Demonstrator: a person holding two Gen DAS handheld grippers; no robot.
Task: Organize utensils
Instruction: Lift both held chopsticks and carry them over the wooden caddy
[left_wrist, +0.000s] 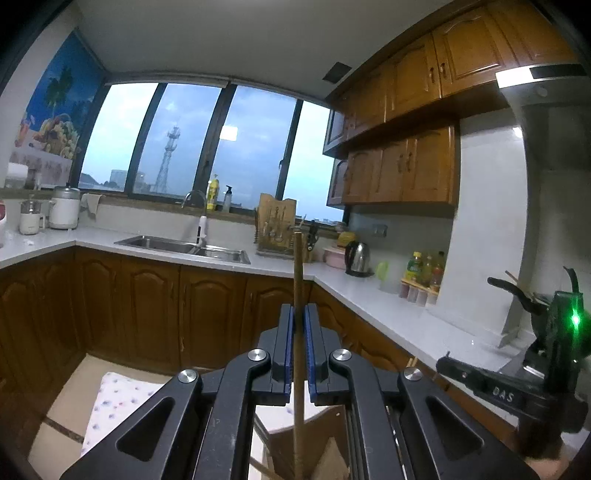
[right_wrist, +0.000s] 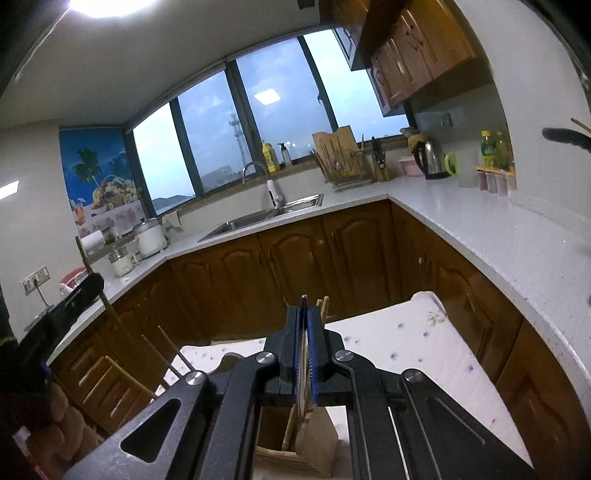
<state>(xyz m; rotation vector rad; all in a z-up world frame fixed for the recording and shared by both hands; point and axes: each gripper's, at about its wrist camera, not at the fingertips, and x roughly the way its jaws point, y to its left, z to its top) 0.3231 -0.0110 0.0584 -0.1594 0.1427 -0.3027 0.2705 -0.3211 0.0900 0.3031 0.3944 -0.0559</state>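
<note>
My left gripper (left_wrist: 298, 308) is shut on a long wooden chopstick (left_wrist: 297, 266). It stands upright between the blue pads, and its lower end reaches down into a wooden utensil holder (left_wrist: 327, 456) just below. My right gripper (right_wrist: 303, 310) is shut on a thin, pale utensil seen edge-on (right_wrist: 304, 300), over the same wooden holder (right_wrist: 319, 439). I cannot tell what kind of utensil it is. Two wooden stick tips (right_wrist: 325, 306) show just behind the right finger. The holder stands on a white floral cloth (right_wrist: 406, 350).
Several loose chopsticks (right_wrist: 162, 350) lean at the left of the right wrist view. An L-shaped white counter (right_wrist: 480, 236) carries a sink (left_wrist: 184, 245), a utensil rack (left_wrist: 275, 229), a kettle (left_wrist: 358, 258) and bottles (left_wrist: 424, 271). Brown cabinets (left_wrist: 155, 310) run below it.
</note>
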